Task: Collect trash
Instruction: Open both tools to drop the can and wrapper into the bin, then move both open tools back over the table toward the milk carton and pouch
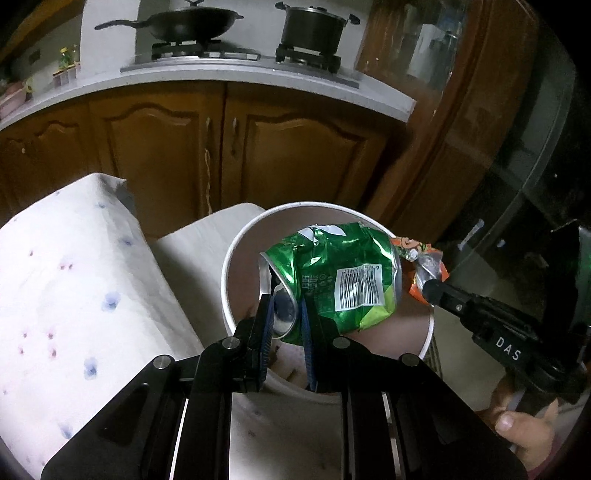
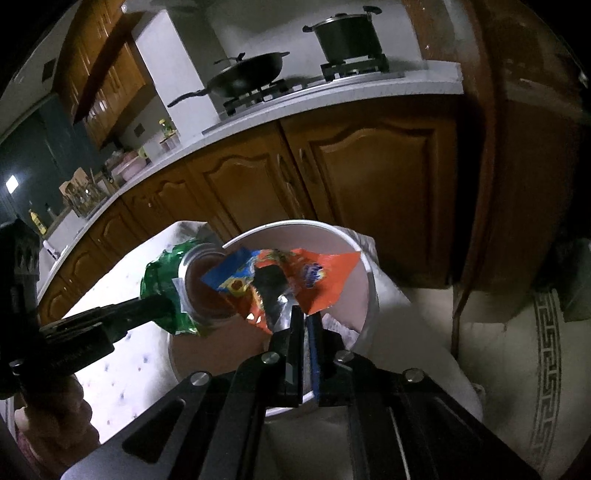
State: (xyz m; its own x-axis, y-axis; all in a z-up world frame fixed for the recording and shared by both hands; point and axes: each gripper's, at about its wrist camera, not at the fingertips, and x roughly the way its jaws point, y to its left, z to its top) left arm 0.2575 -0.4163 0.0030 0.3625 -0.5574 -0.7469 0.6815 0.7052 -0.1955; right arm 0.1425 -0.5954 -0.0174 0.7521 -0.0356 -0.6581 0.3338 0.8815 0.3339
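Note:
My left gripper [image 1: 286,301] is shut on a crushed green can [image 1: 332,273], holding it by its rim over the mouth of a white bin [image 1: 240,243]. My right gripper [image 2: 302,314] is shut on an orange snack wrapper [image 2: 325,280], also held over the bin [image 2: 365,280]. The can shows in the right wrist view [image 2: 162,280] at the bin's left rim, with the left gripper [image 2: 166,310] on it. The wrapper [image 1: 424,266] and the right gripper [image 1: 430,290] show in the left wrist view at the bin's right rim. Some paper lies inside the bin.
The bin stands beside a table with a white flowered cloth [image 1: 66,295]. Brown cabinet doors [image 1: 295,155] and a counter with a wok [image 1: 184,26] and a pot [image 1: 314,29] lie behind. A patterned mat [image 2: 546,369] lies on the floor at right.

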